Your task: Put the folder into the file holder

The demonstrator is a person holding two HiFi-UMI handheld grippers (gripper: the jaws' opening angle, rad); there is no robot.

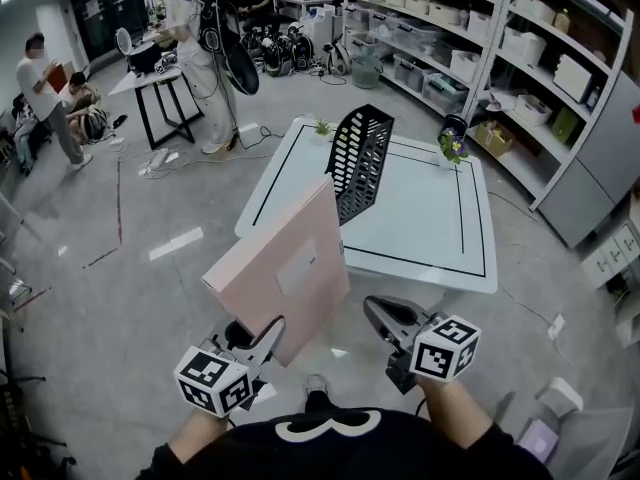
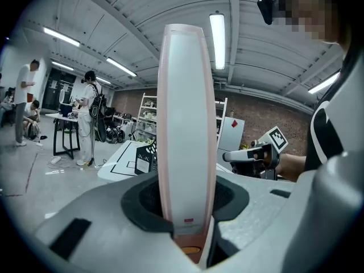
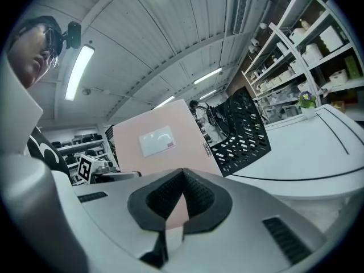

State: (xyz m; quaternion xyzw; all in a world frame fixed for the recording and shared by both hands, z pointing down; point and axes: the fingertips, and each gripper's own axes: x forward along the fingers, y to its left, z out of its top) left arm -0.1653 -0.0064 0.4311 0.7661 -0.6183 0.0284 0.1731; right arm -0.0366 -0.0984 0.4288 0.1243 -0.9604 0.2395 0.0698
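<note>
A pink folder (image 1: pixel 285 273) with a white label stands upright on its edge in the air, in front of the table's near-left corner. My left gripper (image 1: pixel 262 343) is shut on its lower edge; in the left gripper view the folder (image 2: pixel 186 124) rises edge-on between the jaws. The black mesh file holder (image 1: pixel 360 158) stands on the white table (image 1: pixel 430 218), beyond the folder. My right gripper (image 1: pixel 385 318) hovers to the folder's right, apart from it, jaws shut and holding nothing. In the right gripper view the folder (image 3: pixel 159 147) and the file holder (image 3: pixel 242 129) lie ahead.
Two small potted plants (image 1: pixel 322 127) (image 1: pixel 453 148) sit at the table's far corners. Shelving with bins (image 1: pixel 520 38) lines the right side. People stand around a black table (image 1: pixel 160 88) at the back left. Grey floor lies to the left.
</note>
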